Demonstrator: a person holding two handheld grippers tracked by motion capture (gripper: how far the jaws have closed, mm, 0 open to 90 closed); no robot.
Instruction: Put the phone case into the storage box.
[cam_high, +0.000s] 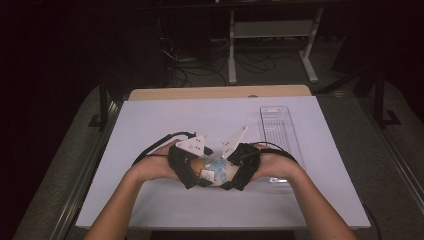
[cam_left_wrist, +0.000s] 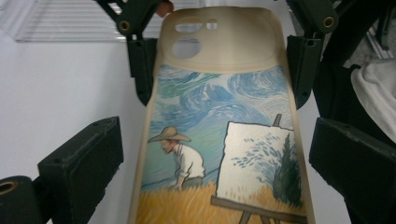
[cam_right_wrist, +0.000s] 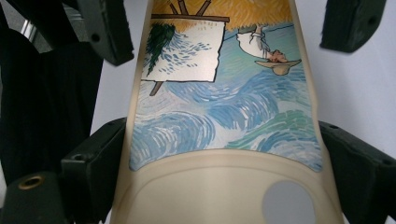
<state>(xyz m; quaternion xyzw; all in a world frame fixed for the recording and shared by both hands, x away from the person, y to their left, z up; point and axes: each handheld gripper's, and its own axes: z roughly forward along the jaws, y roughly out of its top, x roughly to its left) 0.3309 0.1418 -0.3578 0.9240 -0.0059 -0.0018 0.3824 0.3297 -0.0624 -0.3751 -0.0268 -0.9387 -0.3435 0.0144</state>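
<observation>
The light, bendy phone case (cam_left_wrist: 219, 130) sits between both grippers beside the tray (cam_high: 280, 131): right gripper (cam_right_wrist: 224, 154) clamps its camera end, left gripper (cam_left_wrist: 215, 154) stands open around its sides, best gripped there.

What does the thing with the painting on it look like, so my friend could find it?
Look at the white table, near its front edge, where two hands bring black grippers together. Between them lies a cream phone case. Its picture sets it apart: a man in a straw hat beside an easel, under swirly blue sky, unlike the clear tray nearby.

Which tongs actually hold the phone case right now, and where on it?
The right tongs clamp the phone case by its long side edges at the camera-cutout end. The left tongs straddle the other end, jaws apart from its edges.
</observation>
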